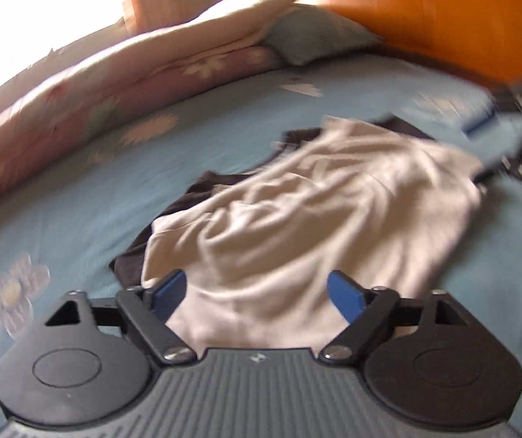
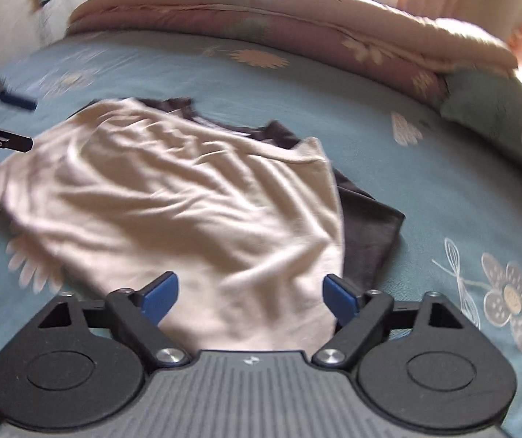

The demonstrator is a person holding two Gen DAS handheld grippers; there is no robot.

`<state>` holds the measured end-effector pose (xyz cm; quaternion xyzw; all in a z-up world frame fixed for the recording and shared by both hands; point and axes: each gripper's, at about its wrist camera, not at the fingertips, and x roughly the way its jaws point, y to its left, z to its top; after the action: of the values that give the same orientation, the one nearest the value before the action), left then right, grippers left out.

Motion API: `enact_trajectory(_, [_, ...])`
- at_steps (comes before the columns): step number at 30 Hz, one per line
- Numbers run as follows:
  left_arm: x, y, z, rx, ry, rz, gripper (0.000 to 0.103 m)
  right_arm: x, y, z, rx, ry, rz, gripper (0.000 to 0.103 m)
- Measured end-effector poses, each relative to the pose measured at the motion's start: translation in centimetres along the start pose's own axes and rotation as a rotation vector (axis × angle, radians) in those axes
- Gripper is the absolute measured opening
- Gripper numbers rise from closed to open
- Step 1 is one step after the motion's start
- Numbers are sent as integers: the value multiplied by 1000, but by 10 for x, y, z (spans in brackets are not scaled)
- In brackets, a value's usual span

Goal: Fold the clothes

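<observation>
Blue-green bedsheet (image 2: 425, 189) with pale daisy prints fills both views; soft cotton, lightly creased. Along its far edge a rolled quilt (image 2: 261, 18), pink and cream, floral. A teal pillow (image 1: 312, 36) sits at the quilt's end, against an orange wooden headboard (image 1: 425, 11). Bright window glare washes out the far corner.

Shirt (image 2: 173, 197) lies mid-bed: cream body, limp and rippled, folded over itself, with dark brown sleeves and collar poking out along its far and right edges. Its near hem is hidden behind my gripper bodies in both views.

My left gripper (image 1: 261, 292) hangs over the shirt's near edge, blue pads spread wide, nothing pinched between them. My right gripper (image 2: 250, 294) the same: released, pads apart above the cloth, not pressing it. Each one shows at the other view's margin, cut off and smeared.

Motion blur softens most edges; I cannot make out the sheet's print detail on the left view.
</observation>
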<state>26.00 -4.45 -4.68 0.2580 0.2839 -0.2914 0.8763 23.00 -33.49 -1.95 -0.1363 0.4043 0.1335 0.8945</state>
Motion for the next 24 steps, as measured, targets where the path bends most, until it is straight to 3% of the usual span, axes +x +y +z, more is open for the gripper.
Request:
enact_trajectory(5, [-11,-75,-37,385,46,123,90,-1,57,-25,-219,32,-76,97])
enact_trajectory(9, [5,-95,-65,562,116,235,90,10,79,-50,-387,73,-195,97])
enact_trajectory(13, [18,-88,-60,547,122,268,101,18,80,-65,-490,75,-284,103])
enact_trajectory(17, [38,-87,-39,530,115,265,102,28,75,-50,-457,74,-260,103])
enact_trajectory(24, [78,-123,-5,631,61,304,101,54,110,-11,-516,-11,-196,103])
